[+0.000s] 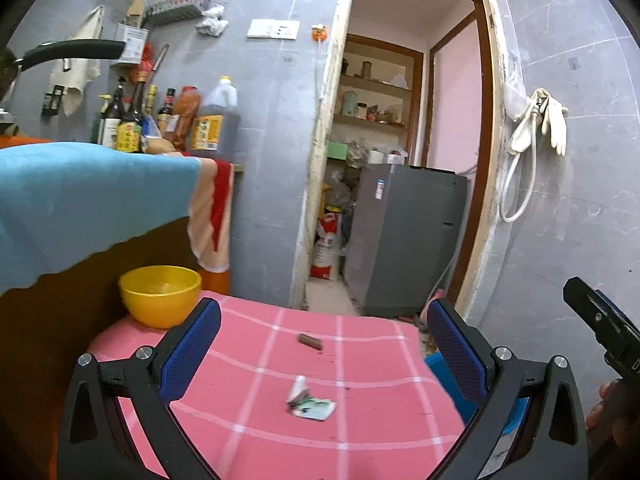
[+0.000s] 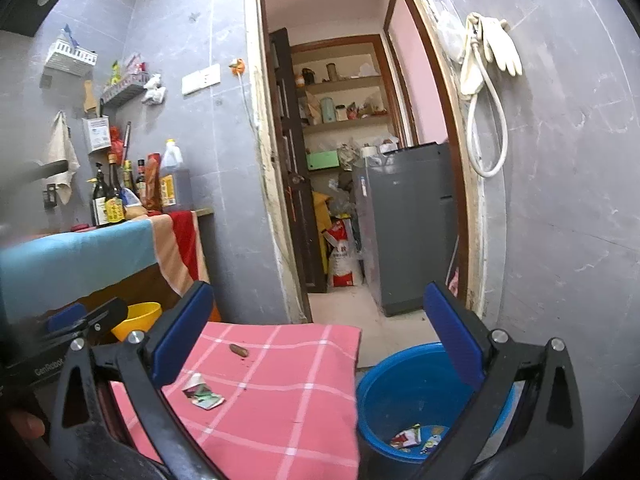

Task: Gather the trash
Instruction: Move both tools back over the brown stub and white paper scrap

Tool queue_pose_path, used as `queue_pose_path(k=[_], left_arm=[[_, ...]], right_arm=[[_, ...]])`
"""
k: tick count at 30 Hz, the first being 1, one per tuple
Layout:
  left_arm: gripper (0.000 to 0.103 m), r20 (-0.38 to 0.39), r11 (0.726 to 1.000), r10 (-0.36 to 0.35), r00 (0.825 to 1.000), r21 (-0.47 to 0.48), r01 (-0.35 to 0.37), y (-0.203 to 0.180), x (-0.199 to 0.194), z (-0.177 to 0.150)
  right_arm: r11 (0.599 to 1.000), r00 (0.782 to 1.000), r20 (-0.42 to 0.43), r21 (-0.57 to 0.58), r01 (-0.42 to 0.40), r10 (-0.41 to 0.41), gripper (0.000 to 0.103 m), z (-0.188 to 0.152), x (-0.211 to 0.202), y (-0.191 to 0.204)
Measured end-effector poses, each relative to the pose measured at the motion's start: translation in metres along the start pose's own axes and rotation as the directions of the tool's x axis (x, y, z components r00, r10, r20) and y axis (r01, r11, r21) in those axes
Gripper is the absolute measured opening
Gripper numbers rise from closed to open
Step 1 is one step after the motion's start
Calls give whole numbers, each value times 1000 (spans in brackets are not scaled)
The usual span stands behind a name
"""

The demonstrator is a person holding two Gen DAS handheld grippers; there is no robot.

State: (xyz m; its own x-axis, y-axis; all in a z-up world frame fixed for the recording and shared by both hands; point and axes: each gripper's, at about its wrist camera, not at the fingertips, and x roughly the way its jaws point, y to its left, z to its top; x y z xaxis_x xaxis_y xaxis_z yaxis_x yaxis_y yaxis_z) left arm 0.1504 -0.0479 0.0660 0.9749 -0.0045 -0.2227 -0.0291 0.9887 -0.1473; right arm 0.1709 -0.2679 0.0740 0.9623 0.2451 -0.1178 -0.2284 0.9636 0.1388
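Note:
A crumpled white and green wrapper point(image 1: 309, 400) point(image 2: 201, 393) lies on the pink checked cloth point(image 1: 360, 412) point(image 2: 280, 400) of a small table. A short brown piece of trash point(image 1: 309, 341) point(image 2: 239, 349) lies farther back on the same cloth. My left gripper point(image 1: 324, 344) hovers above the cloth, open and empty, with the wrapper below the gap. My right gripper point(image 2: 320, 332) is open and empty too, over the table's right edge and a blue bucket point(image 2: 384, 392) on the floor. Two colourful wrappers point(image 2: 420, 438) lie in the bucket's bottom. The other gripper shows at each view's edge.
A yellow bowl point(image 1: 160, 294) point(image 2: 138, 318) stands at the table's back left. Behind it a counter with a blue towel point(image 1: 88, 196) carries several bottles point(image 1: 132, 120). A doorway leads to a grey appliance point(image 1: 404, 240) point(image 2: 412, 220). Gloves and a hose point(image 1: 536, 132) hang on the right wall.

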Motion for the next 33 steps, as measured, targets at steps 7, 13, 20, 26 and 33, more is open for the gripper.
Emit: queue_pose_path(k=[7,13,20,26,33], left_arm=[[101,3,999,40,999,14,-40,22,-8,-14],[101,-17,998,56,998,20,-56,36,-5,-30],[101,-77,999,48,996,17,-47,47,12,-46],[101,-153,1000,18,988,19,-16,48,34,-56],[101,-283,1000,-15,959,4,17,52,65,-66]], right_arm=[[999,1000,11,-25,-23,23,102,-9,-1,22],[998,999,6,-47,-41,41,102,-20,4,35],[997,999,-12,-58,-48,48,102,-32,17,39],[997,998,-43,-56,-44,42,102,-41,34,35],[998,996,-78,-49,-42,38,102,-51,54,30]])
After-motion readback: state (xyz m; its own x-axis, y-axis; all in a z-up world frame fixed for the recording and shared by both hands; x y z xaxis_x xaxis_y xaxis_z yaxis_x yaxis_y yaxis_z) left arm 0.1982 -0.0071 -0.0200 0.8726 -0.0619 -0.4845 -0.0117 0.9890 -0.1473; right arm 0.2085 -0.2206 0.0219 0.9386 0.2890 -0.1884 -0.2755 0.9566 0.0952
